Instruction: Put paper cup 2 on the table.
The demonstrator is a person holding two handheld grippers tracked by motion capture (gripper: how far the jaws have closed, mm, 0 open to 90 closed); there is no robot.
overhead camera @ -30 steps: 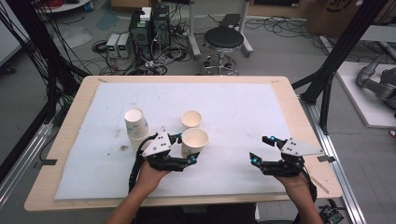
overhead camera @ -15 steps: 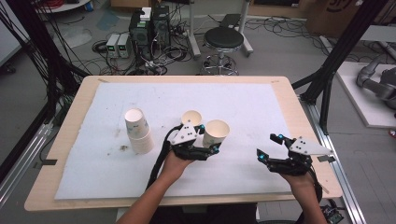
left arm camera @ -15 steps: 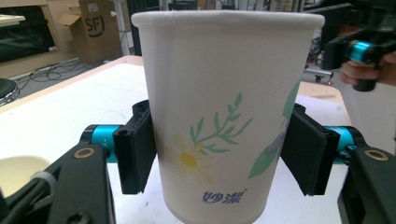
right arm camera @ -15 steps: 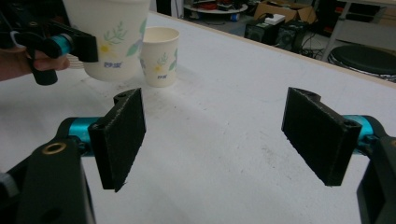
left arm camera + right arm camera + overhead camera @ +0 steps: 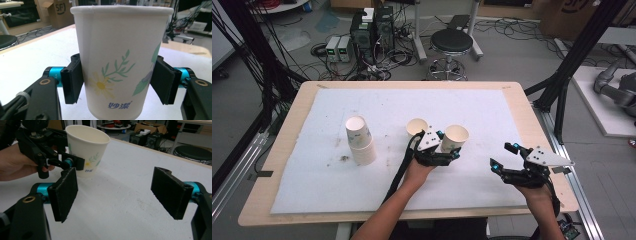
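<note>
White mat covers most of the worktop (image 5: pixel 282 165), and there's plenty of bare room between the two grippers and along the far edge. The left gripper (image 5: pixel 443 150) is clamped on a flowered paper cup (image 5: pixel 455 136), upright, pads pressing both sides, near the worktop's middle. Its inside looks empty. Another cup (image 5: pixel 416 126) sits just beside it, and a cup stack (image 5: pixel 360 140) stands well to the left. The right gripper (image 5: pixel 503 156) is spread wide, holding nothing, near the right edge.
</note>
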